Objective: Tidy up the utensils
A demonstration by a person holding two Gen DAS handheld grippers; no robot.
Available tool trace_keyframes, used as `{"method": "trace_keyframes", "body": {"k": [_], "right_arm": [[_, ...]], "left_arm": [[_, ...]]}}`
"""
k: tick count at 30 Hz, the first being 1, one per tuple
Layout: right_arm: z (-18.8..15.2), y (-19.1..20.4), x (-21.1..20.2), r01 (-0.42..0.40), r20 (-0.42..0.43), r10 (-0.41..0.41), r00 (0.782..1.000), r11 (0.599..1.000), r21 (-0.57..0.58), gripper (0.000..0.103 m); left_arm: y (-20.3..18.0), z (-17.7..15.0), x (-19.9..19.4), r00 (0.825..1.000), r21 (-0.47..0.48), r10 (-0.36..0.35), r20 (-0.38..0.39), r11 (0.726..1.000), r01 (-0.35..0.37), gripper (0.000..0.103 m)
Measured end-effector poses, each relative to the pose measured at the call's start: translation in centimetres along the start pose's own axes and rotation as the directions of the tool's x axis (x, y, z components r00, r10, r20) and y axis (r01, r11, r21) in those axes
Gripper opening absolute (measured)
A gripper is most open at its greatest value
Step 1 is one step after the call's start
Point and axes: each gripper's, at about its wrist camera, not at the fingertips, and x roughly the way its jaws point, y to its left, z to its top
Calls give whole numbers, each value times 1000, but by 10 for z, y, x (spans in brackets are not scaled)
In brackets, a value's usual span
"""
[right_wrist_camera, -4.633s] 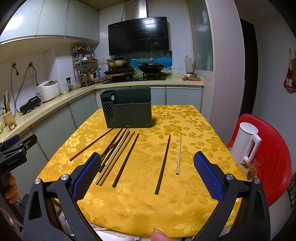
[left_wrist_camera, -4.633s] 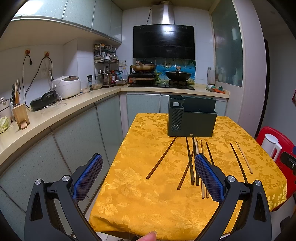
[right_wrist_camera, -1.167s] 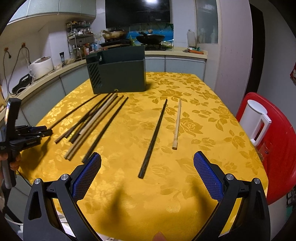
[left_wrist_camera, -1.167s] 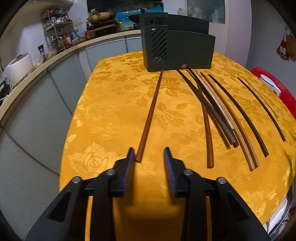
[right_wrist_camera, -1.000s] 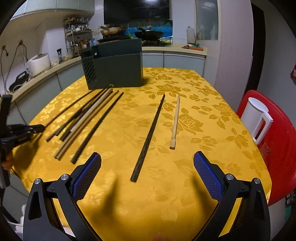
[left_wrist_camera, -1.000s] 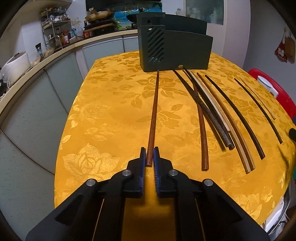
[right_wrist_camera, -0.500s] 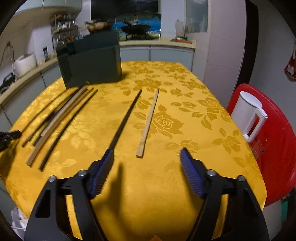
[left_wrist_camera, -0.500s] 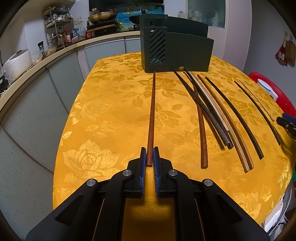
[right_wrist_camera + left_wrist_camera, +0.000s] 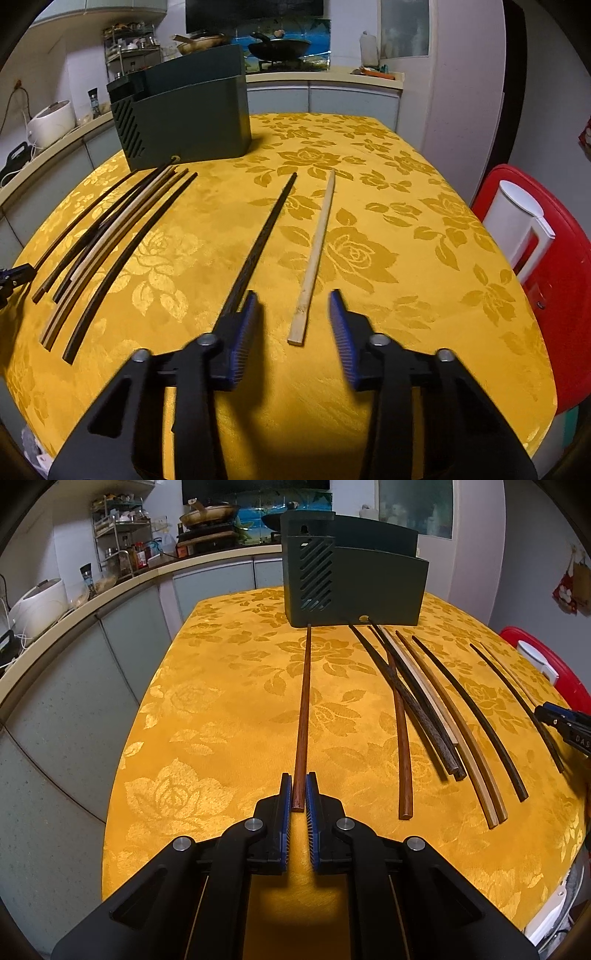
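My left gripper [image 9: 298, 792] is shut on the near end of a reddish-brown chopstick [image 9: 303, 709] that lies on the yellow tablecloth [image 9: 229, 709] and points at the dark green utensil holder [image 9: 351, 579]. Several more chopsticks [image 9: 436, 716] lie in a fan to its right. In the right wrist view my right gripper [image 9: 293, 315] is closing, with the near end of a pale bamboo chopstick [image 9: 316, 254] between its pads and no contact. A black chopstick [image 9: 264, 232] runs just past its left finger [image 9: 245, 325]. The holder [image 9: 184, 110] stands at the table's far side.
A red chair [image 9: 554, 295] with a white kettle [image 9: 517, 225] on it stands by the table's right edge. A kitchen counter [image 9: 92, 598] with a rice cooker [image 9: 37, 605] runs along the left. A stove with pans sits behind the holder.
The right gripper has moved forward and lower over the pale chopstick, and its jaws have narrowed a lot. The left gripper has kept still, shut on the reddish-brown chopstick.
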Motion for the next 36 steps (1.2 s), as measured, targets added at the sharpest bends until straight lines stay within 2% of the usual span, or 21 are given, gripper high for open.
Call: {"method": "trace_keyframes", "body": {"k": [4,7,11,18,24,28,32,36], "right_arm": [[0,0,0,-3,-1,3,1000,1000,-12,12],[0,0,-2,-8,-10,8,1000,1000,-10,8],[-1,-2,-13,-6,2,6,1000,1000,-13,8],[10,-6,-53,3,103,-1,995,1000,-21,7],[30,-7,-90,-9,202,16,979,999,-37,6],[46,-4,-107,-24,256,37,966,998,-54,6],[55,-4,-109,-36,268,50,962,998,-59,6],[48,-7,-101,-50,240,60,969,998,-46,6]], "left_arm": [[-1,0,0,1000,6,-2,-1,1000,2,7],[-2,2,-3,1000,11,-12,-1,1000,12,7],[-5,5,-15,999,26,-4,35,1000,3,7],[-10,18,-51,989,52,3,147,999,-11,7],[-11,42,-89,959,59,-1,282,998,-17,6],[-8,60,-103,943,57,4,332,998,-24,6],[-4,74,-108,937,44,2,349,999,-18,6],[-3,78,-111,935,31,0,354,999,-12,6]]}}
